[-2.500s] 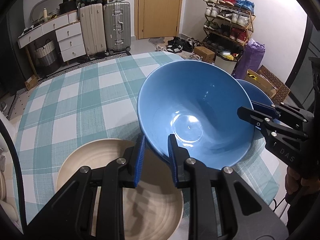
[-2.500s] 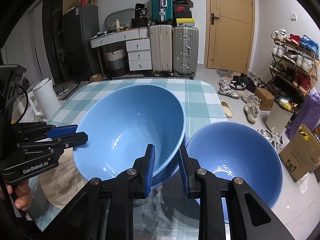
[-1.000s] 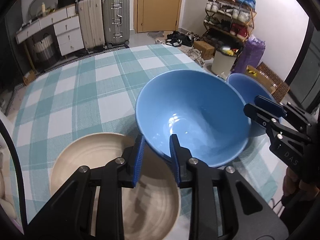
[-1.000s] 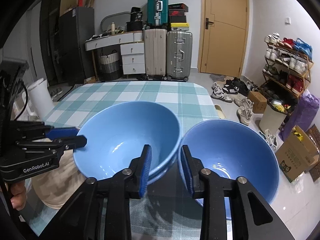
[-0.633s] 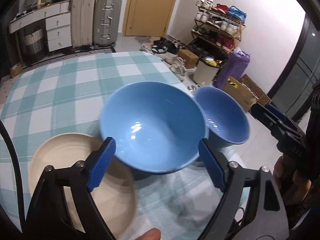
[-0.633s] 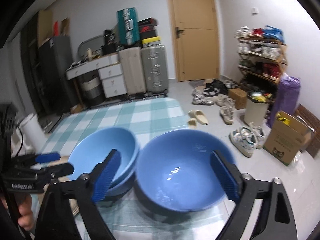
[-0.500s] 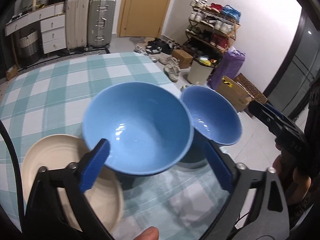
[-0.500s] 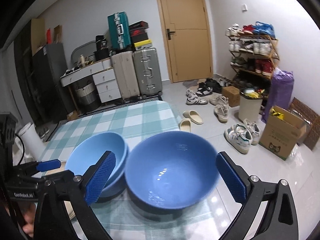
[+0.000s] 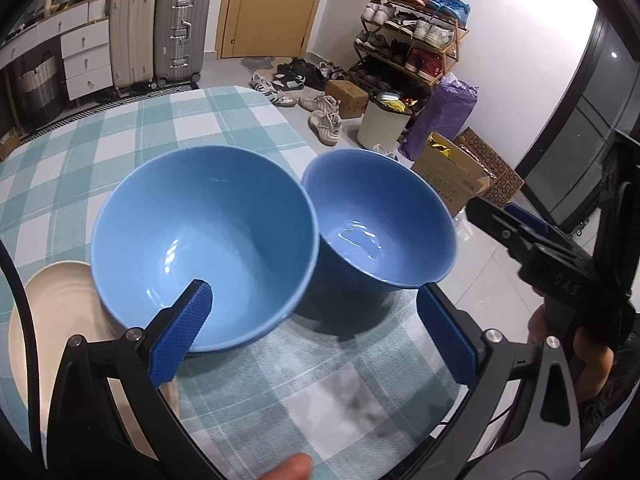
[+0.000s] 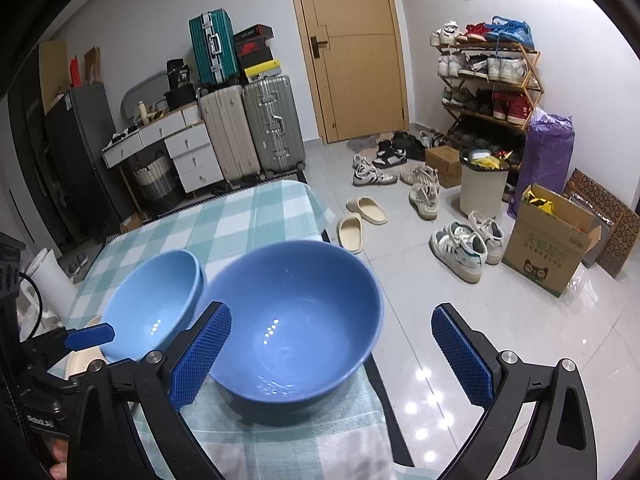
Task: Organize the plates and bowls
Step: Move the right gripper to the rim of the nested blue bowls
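On the near right corner of the checked tablecloth (image 9: pixel 120 148) stood the two blue stacks: the left stack of bowls (image 9: pixel 204 244), where the right wrist view showed two rims nested, and beside it, rims almost touching, a single blue bowl (image 9: pixel 380 216) close to the table's edge. A cream plate (image 9: pixel 52 320) lay just left of the stack, partly tucked under it.

My left gripper (image 9: pixel 316 328) stood wide, nothing between its pads, hovering short of the stack; my right gripper (image 10: pixel 332 356) was equally wide and empty, the single bowl ahead of its left finger. I judged the next job was nesting the single bowl into the stack (pinch its near rim, one pad inside and one outside, lift clear of the neighbour before crossing).

Count: three blue bowls as far as I could tell, one cream plate, two grippers.
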A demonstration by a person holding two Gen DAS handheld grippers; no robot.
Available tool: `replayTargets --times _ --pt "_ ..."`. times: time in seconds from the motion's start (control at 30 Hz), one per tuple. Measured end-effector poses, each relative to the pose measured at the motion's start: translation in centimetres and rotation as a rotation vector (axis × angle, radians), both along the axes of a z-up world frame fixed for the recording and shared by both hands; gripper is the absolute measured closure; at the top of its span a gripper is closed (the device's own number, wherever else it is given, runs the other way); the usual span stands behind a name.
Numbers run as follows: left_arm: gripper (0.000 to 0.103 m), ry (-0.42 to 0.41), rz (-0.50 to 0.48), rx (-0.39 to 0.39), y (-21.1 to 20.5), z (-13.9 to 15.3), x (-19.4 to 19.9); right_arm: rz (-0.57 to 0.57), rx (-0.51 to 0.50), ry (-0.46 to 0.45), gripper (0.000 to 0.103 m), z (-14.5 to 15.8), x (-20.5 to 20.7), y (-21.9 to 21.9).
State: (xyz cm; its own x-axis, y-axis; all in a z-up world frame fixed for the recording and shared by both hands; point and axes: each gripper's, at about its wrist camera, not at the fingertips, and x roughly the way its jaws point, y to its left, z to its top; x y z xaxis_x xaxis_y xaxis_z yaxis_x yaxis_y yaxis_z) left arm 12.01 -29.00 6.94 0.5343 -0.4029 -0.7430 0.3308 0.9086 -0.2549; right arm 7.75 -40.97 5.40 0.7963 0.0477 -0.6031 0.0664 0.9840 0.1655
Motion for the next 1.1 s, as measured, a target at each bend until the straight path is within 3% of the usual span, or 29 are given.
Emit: replayTargets --times 0.3,0.47,0.77,0.97,1.07,1.1 --pt "0.002 0.008 -0.079 -0.053 -1.8 0.3 -0.7 -0.019 0.035 0.004 0.001 -0.8 0.2 -2.3" --pt "0.006 0.053 -0.116 -0.082 -3.3 -0.4 -0.7 -0.033 0.081 0.031 0.001 -1.8 0.4 -4.0" --pt "0.017 0.1 -0.09 -0.062 -5.2 -2.0 0.0 -0.047 0.115 0.072 0.001 -3.6 1.2 -5.3" --pt "0.025 0.086 -0.052 -0.039 -5.8 -2.8 0.8 -0.04 0.118 0.101 0.001 -4.9 2.0 -5.2" --pt "0.028 0.085 -0.036 -0.049 -5.8 -3.1 1.1 -0.024 0.136 0.089 0.01 -5.2 2.1 -5.1" --pt "0.031 0.083 -0.029 -0.048 -5.8 -3.2 1.3 -0.018 0.139 0.09 0.021 -5.3 2.2 -5.0"
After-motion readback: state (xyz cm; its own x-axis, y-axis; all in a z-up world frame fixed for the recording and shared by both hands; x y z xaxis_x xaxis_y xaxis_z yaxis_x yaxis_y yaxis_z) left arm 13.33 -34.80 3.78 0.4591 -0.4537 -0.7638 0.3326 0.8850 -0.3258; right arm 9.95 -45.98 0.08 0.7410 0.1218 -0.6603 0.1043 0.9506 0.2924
